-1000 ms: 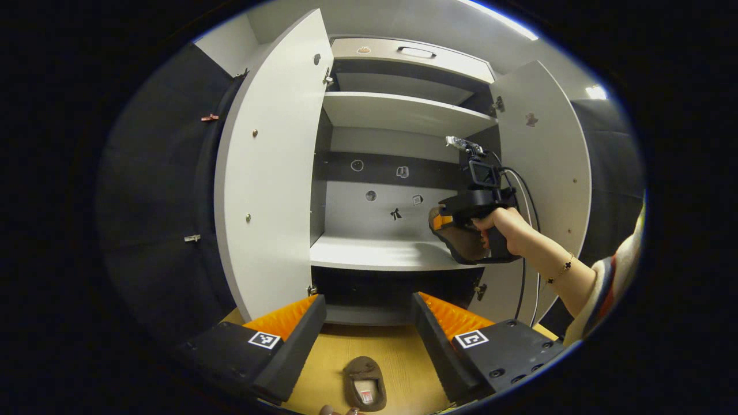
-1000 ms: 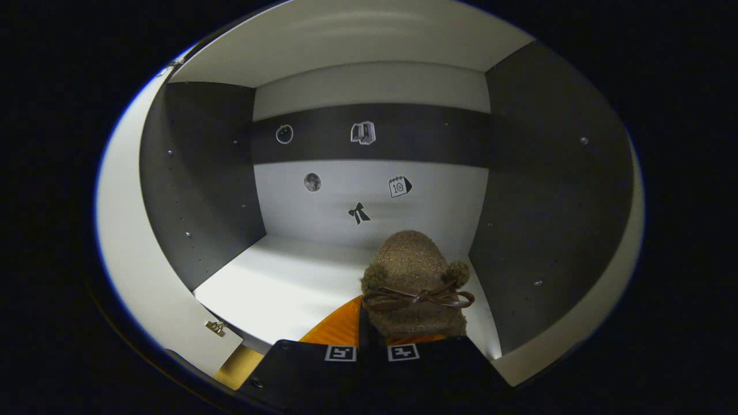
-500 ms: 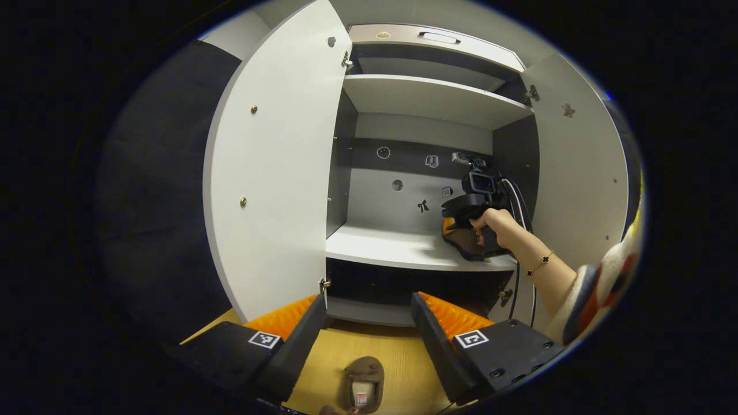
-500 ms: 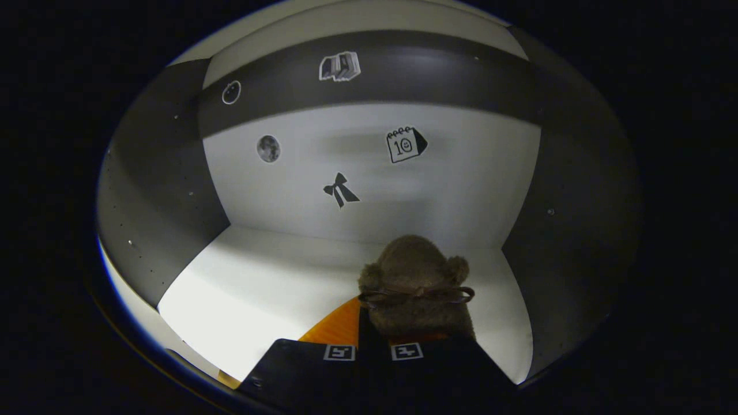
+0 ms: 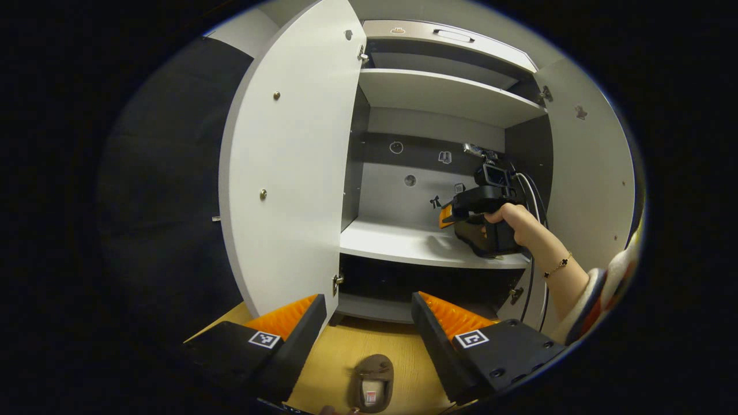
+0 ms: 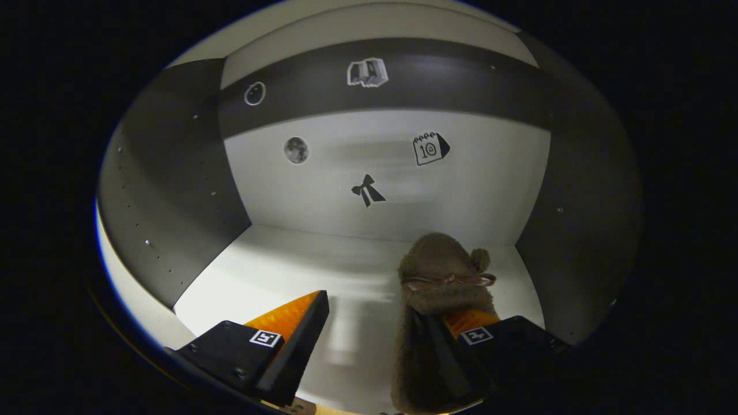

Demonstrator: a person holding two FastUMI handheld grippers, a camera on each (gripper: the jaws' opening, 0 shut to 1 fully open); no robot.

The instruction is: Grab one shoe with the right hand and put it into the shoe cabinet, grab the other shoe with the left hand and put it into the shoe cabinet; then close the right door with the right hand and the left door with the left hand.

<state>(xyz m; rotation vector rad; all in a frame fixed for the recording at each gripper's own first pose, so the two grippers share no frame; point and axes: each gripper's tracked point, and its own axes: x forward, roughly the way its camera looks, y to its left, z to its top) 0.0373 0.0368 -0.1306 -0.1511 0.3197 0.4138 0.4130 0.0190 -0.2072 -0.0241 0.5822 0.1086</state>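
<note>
One brown fuzzy shoe with a thin bow lies on the cabinet's white middle shelf, near the right wall. My right gripper stands open around its heel; the shoe touches only the right finger. The left gripper view shows that same right gripper, held by a hand inside the cabinet. The other brown shoe sits on the wooden floor, below my left gripper, which is open with nothing between its fingers.
Both cabinet doors are swung wide: the left door and the right door. An upper shelf is bare. Stickers dot the back panel. A cable hangs from the right gripper beside the right door.
My right gripper has opened and let go of the shoe, which now rests on the shelf. The left gripper has drifted a little, bringing the cabinet slightly more to the right in its view.
</note>
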